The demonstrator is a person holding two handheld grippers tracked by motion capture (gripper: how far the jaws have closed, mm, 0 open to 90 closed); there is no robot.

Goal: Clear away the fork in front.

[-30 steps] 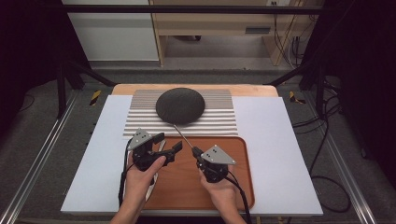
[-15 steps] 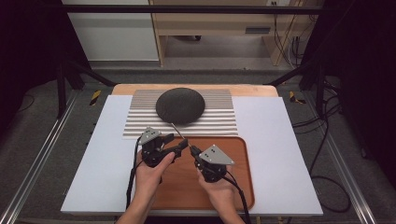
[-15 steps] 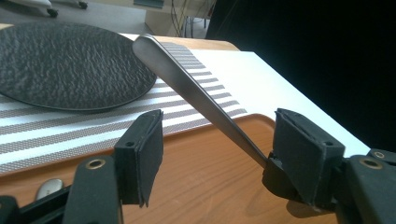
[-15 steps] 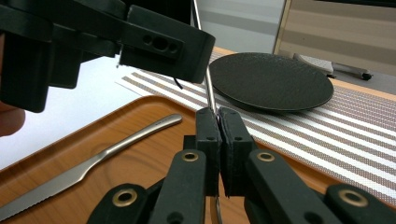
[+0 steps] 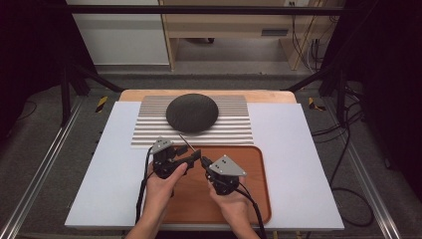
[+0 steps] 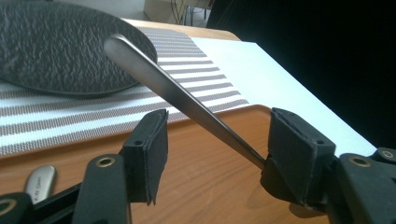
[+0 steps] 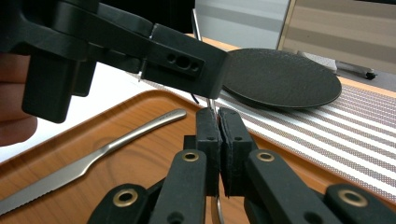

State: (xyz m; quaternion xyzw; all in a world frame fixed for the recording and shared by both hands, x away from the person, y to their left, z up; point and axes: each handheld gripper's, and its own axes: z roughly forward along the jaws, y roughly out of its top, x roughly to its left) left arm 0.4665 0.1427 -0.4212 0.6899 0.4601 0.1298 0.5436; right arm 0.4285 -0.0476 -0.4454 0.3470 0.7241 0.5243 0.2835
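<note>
Your right gripper is pinching the slim grey metal utensil handle at frame centre while your left gripper, jaws just closing around it, pads not yet touching, is risking knocking it askew.

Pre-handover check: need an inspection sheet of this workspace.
Surface: white sheet, striped mat, wooden tray.
Job's things: utensil handle raised over the tray; dark plate on the mat.
Clutter: knife lying in the tray.
Claws: right claw shut on the handle; left claw has just been closing, handle between jaws, not clamped.
Cables: claw cables trail back; floor cables at right.
Surroundings: black frame, cabinet.
</note>
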